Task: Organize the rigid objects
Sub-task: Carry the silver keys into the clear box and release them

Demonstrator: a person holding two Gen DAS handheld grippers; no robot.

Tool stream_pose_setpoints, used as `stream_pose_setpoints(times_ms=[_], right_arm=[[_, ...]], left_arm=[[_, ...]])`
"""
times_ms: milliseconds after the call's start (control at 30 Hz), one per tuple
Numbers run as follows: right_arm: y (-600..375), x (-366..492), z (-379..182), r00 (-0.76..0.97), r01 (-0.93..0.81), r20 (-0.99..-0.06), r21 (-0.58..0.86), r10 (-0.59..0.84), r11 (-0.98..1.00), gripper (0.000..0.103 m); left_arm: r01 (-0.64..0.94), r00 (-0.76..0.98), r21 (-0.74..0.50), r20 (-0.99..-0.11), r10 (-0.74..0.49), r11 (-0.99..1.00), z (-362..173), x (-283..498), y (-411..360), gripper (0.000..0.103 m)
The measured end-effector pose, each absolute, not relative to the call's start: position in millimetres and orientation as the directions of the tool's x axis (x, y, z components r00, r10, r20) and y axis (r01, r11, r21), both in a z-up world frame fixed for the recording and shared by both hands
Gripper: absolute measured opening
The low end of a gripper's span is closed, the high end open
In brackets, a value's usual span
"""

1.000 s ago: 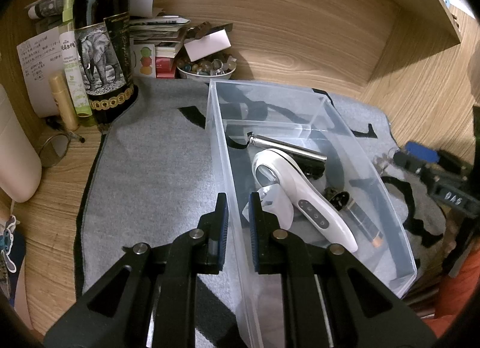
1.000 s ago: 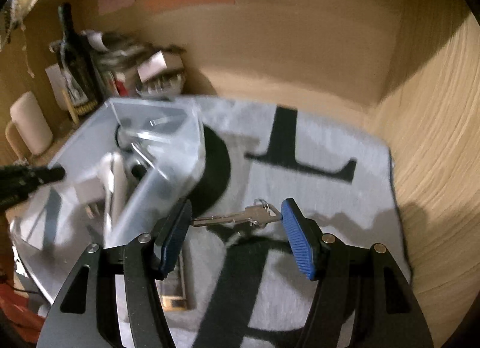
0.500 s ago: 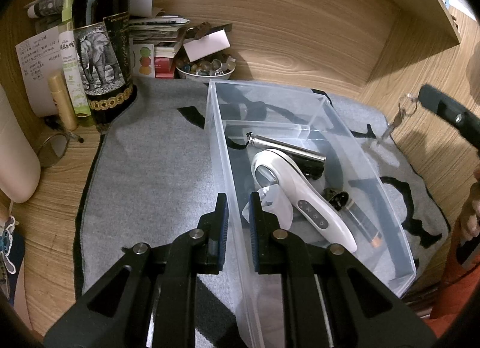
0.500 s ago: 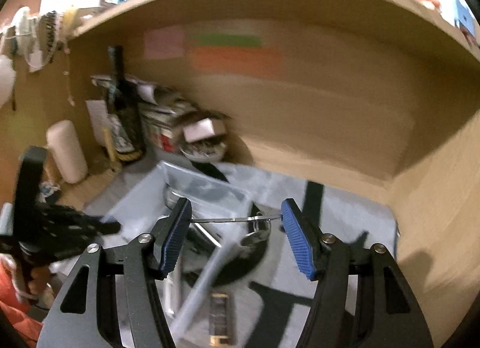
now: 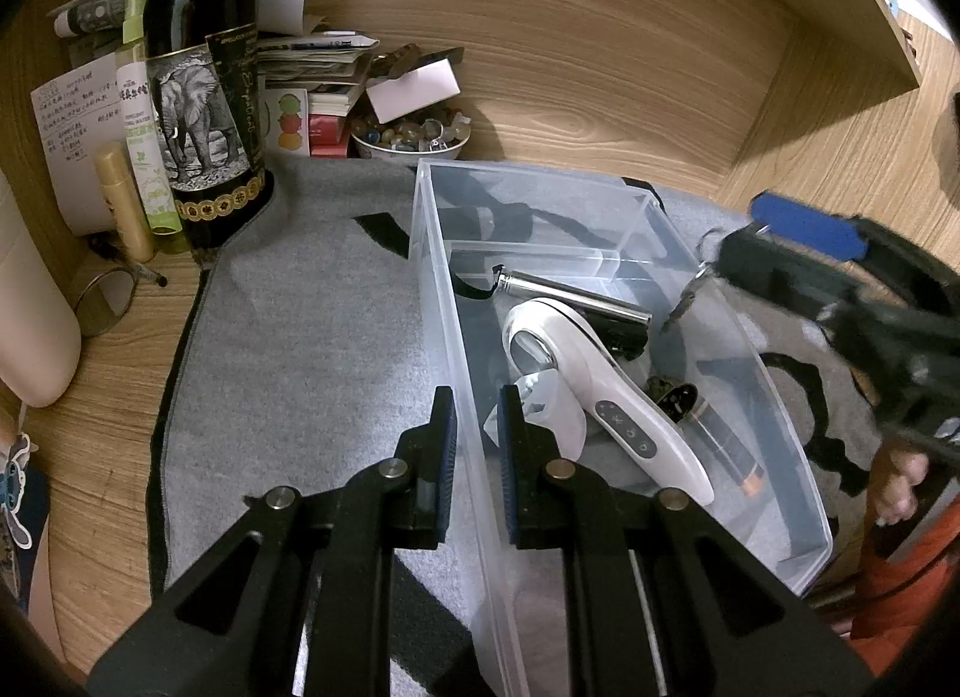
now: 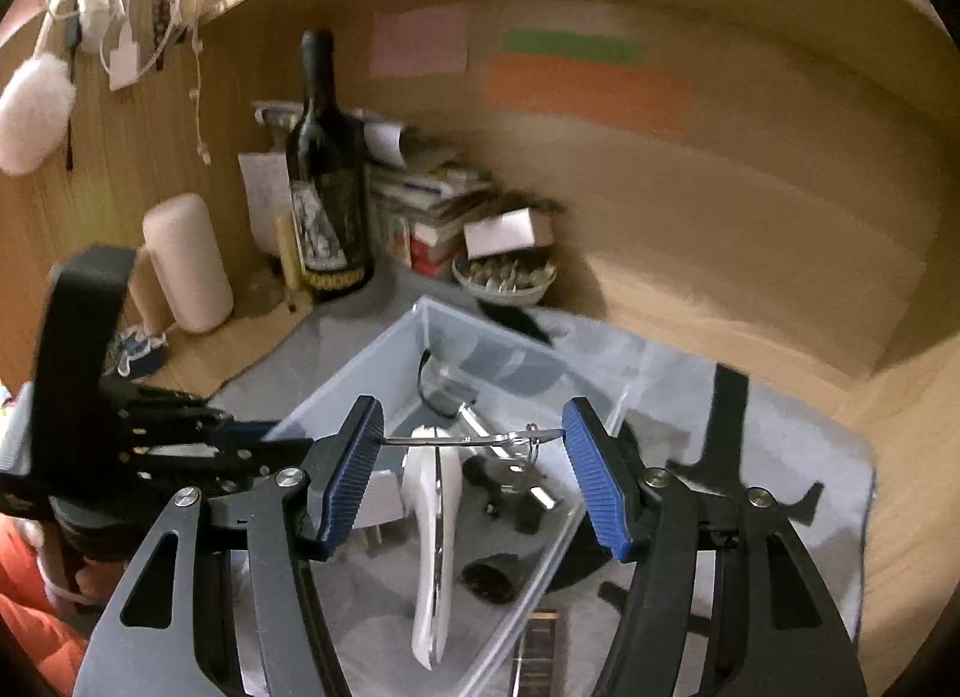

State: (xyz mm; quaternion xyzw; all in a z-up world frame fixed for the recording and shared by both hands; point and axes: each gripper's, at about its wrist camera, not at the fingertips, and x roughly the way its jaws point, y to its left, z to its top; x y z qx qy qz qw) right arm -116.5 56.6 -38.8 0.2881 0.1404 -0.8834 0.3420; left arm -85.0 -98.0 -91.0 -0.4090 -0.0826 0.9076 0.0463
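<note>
Grey mat [image 5: 288, 349], clear bin [image 5: 798, 523], right gripper [image 6: 474, 445] above it pinching key [image 6: 462, 440], left gripper [image 5: 477, 415] clamping bin wall

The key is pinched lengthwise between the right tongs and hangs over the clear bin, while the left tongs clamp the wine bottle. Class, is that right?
One detail is wrong. The left tongs clamp the near wall of the clear bin, not the wine bottle, which stands untouched at the back, as the left wrist view shows. The key is indeed spanned between the right tongs above the bin.
</note>
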Motion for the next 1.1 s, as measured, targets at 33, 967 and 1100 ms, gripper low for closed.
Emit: stream_pose_setpoints(times_ms=[33,967,1100], right_arm=[[55.6,-117.8,-42.0,-0.594,0.686,-0.613,-0.049,-0.520,-0.726,0.059],[75.1,-127.4,-57.2,-0.573,0.650,-0.688,-0.051,-0.445,-0.758,0.061],[100.5,-126.6,-49.6,-0.605,0.601,-0.682,-0.053,-0.411,-0.797,0.061]], left_arm=[[-0.017,-0.661,-0.187,-0.735,0.151,-0.982,-91.0,-85.0,-97.6,0.012],[-0.017,-0.659,-0.174,-0.738,0.142,-0.985,-91.0,-85.4,-96.7,0.012],[-0.016,-0.659,-0.172,-0.739,0.140,-0.985,-90.9,-85.1,-96.9,0.012]])
